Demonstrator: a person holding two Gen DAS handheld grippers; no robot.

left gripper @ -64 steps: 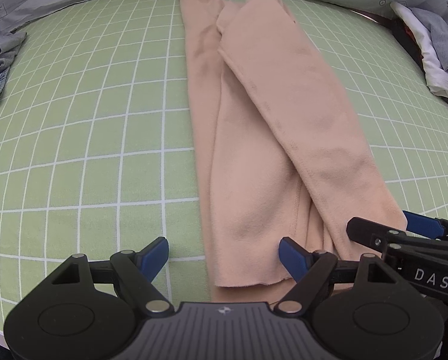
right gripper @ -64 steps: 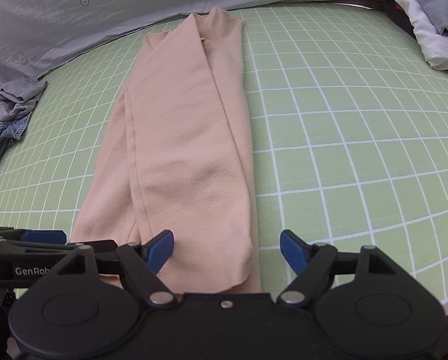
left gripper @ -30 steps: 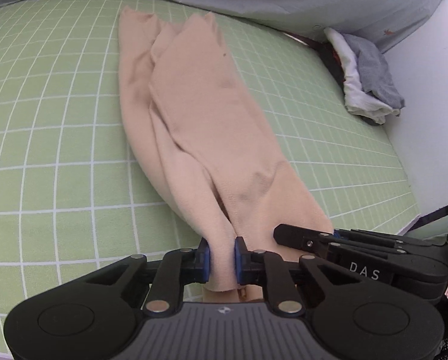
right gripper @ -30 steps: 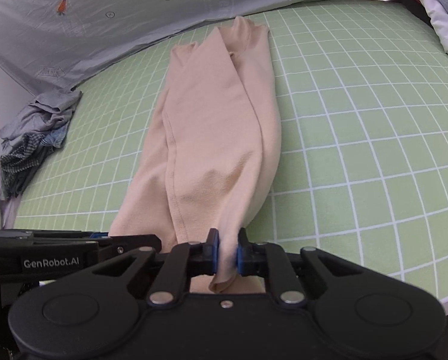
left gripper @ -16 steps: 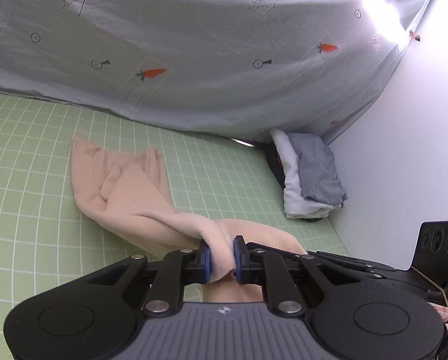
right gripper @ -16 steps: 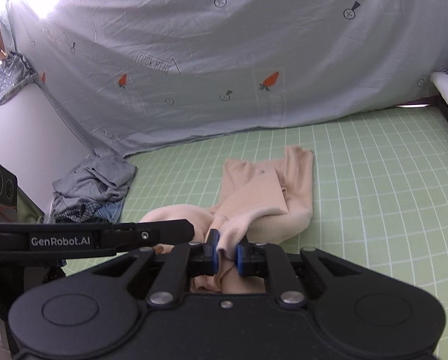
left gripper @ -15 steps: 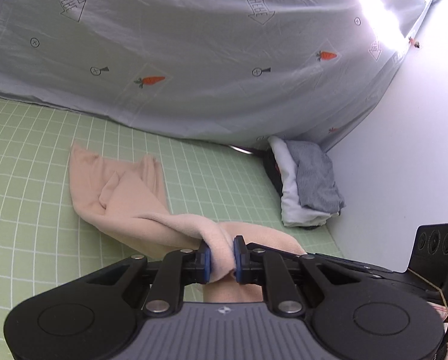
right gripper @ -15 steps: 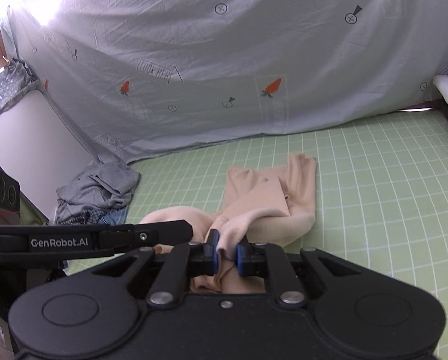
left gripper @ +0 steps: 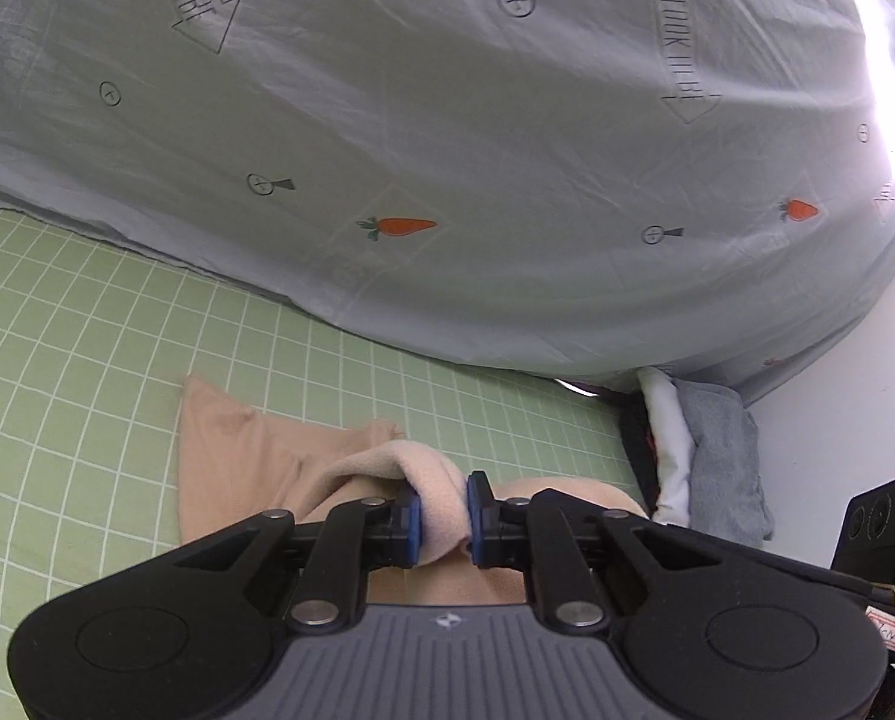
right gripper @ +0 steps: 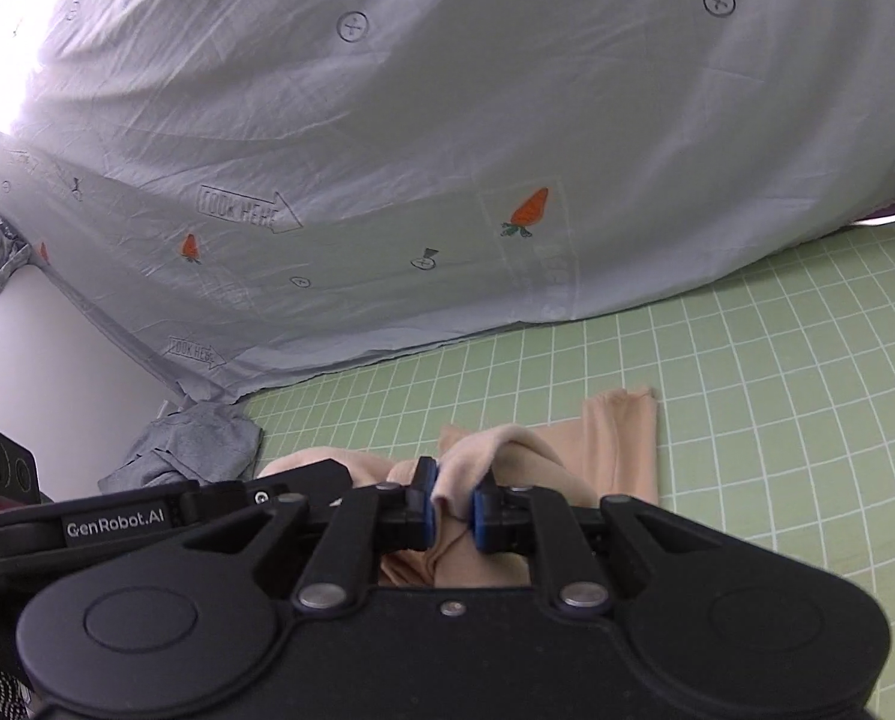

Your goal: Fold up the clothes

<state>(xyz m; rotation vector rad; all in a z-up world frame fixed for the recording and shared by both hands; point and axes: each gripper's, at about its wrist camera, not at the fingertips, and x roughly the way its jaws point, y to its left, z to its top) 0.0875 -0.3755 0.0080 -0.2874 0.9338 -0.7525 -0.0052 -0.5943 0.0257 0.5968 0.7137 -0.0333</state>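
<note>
**Left wrist view: near end of the garment lifted for the fold**

Left tongs are clamped on a bunch of the peach garment; right tongs pinch its other near corner. Its far end lies on the green grid mat, centre of frame. Judged mid-fold: next, carry both corners forward, level, and lay them onto that far end.

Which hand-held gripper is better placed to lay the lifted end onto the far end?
Neither clearly: the left hand-held gripper and right hand-held gripper both clamp the peach garment, level, so likely move both together.
</note>
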